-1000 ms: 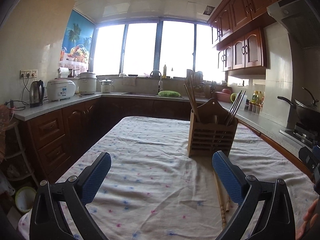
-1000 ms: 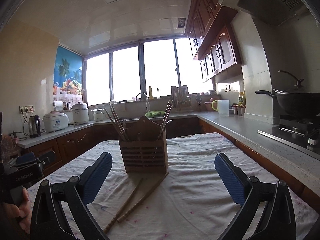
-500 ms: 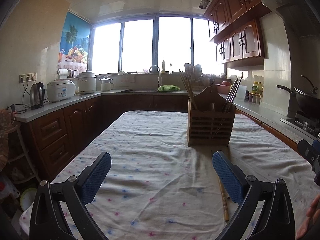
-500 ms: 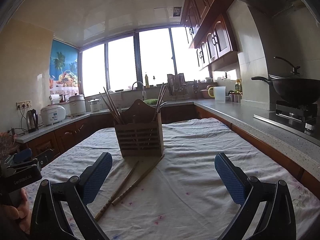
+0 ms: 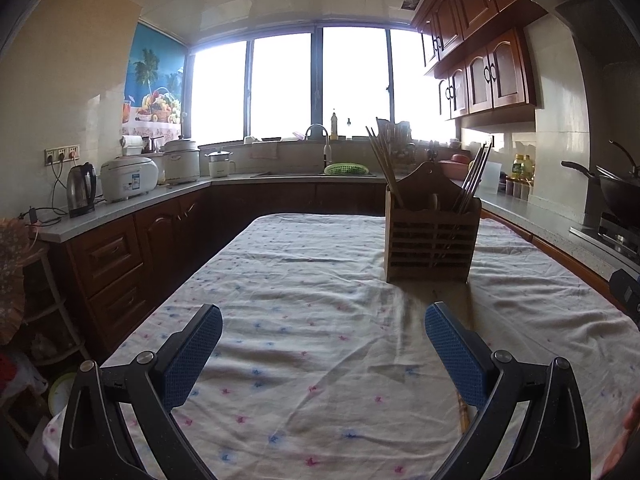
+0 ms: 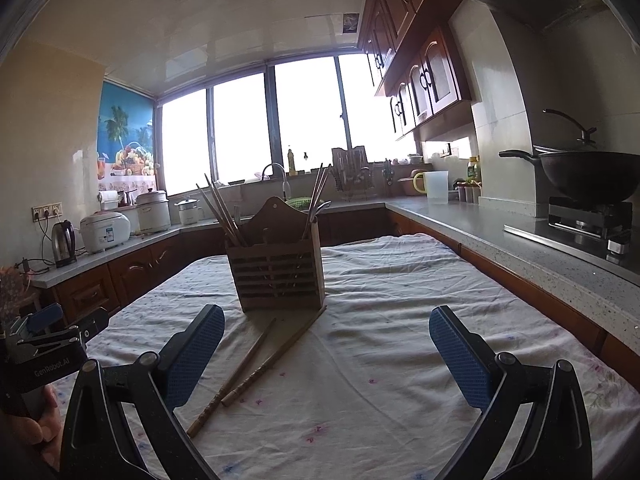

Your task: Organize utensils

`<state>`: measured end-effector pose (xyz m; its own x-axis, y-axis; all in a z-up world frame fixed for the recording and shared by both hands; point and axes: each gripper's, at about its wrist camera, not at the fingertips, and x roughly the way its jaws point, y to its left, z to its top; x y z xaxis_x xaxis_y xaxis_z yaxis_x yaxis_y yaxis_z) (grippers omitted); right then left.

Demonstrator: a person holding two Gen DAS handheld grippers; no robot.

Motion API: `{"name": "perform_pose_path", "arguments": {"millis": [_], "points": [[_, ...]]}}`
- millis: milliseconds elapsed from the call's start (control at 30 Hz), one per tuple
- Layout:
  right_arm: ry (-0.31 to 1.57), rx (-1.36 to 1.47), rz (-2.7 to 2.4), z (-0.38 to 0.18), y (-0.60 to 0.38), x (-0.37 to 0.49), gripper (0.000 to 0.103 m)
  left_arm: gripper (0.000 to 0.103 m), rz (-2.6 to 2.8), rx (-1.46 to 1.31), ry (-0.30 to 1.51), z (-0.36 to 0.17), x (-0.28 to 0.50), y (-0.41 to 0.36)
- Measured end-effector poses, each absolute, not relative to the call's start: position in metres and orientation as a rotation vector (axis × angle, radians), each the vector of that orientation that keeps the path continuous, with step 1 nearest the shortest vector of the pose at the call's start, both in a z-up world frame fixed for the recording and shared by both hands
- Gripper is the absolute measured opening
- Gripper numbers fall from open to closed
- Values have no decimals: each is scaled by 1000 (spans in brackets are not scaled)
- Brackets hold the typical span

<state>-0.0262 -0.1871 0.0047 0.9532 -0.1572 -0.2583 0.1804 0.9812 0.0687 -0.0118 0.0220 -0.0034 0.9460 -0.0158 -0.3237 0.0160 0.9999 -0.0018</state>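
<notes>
A wooden slatted utensil holder [image 6: 279,268] stands upright on the cloth-covered table, with chopsticks in both its left and right sections. It also shows in the left wrist view [image 5: 431,236]. Two loose wooden chopsticks [image 6: 256,364] lie on the cloth in front of the holder, angled toward me. In the left wrist view only a bit of one chopstick [image 5: 463,414] shows behind the right finger. My right gripper [image 6: 326,354] is open and empty above the table, right of the loose chopsticks. My left gripper [image 5: 323,354] is open and empty, left of the holder.
The table wears a white cloth with small coloured marks [image 5: 312,320]. Counters run round the room: kettle [image 5: 81,190] and rice cookers on the left, sink [image 5: 316,160] at the back, a wok on the stove [image 6: 588,176] at right. The left gripper also shows at the right wrist view's left edge [image 6: 44,344].
Both grippers have dropped lower and drawn back a little; the holder sits higher in both views. Both stay open. The chopsticks have not moved.
</notes>
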Motion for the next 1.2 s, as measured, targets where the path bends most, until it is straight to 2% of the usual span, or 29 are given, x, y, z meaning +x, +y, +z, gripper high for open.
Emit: {"name": "perform_pose_path", "arguments": {"millis": [1200], "points": [[282, 96, -165, 1, -186, -20, 103, 102, -8, 23, 349, -3, -8, 18]]}}
